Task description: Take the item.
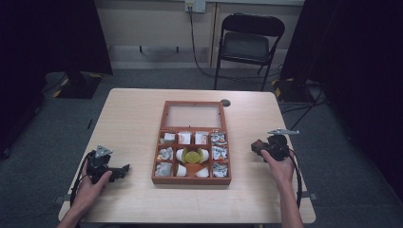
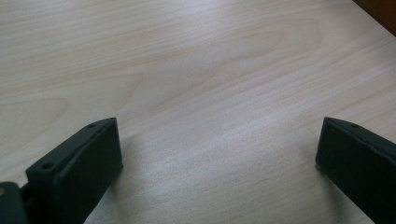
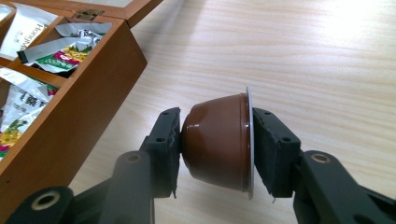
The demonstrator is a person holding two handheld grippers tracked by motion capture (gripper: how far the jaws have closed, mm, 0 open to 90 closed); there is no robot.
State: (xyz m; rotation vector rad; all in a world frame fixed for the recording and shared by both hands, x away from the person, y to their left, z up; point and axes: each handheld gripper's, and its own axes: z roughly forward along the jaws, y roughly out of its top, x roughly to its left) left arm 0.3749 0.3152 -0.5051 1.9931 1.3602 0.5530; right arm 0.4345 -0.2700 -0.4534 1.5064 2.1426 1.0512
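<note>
From the high view, a light wooden table (image 1: 133, 118) carries an open wooden tea box (image 1: 192, 145) at its centre, the glass-paned lid (image 1: 194, 115) laid back toward twelve o'clock. Its compartments hold foil sachets (image 1: 219, 153) along the three o'clock column, white capsules (image 1: 182, 170) and a yellow-topped capsule (image 1: 192, 155) in the middle. The left gripper (image 1: 124, 169) sits at about eight o'clock of the box, well apart from it, held in the person's left hand (image 1: 92, 183). The right gripper (image 1: 257, 145) is at three o'clock, near the box's side, in the right hand (image 1: 280, 166), with something brown at its tip that is too small to read from up here. A black folding chair (image 1: 249, 45) stands beyond the table at twelve o'clock.

Over to the left gripper view: the left gripper (image 2: 219, 149) has its jaws spread wide, bare table (image 2: 196, 70) grain between them and nothing held. A sliver of the tea box (image 2: 380, 11) shows at one o'clock.

Now the right gripper view, and here is the detail the overhead shot lacks: the right gripper (image 3: 215, 149) is clamped on a brown coffee capsule (image 3: 217, 144) lying sideways, one pad on its base, the other against its foil rim. The capsule is over the table, just beside the tea box's outer wall (image 3: 70, 121) at nine o'clock. Printed foil sachets (image 3: 56, 56) show inside the compartments there, and a brass hinge (image 3: 88, 15) at eleven o'clock.
</note>
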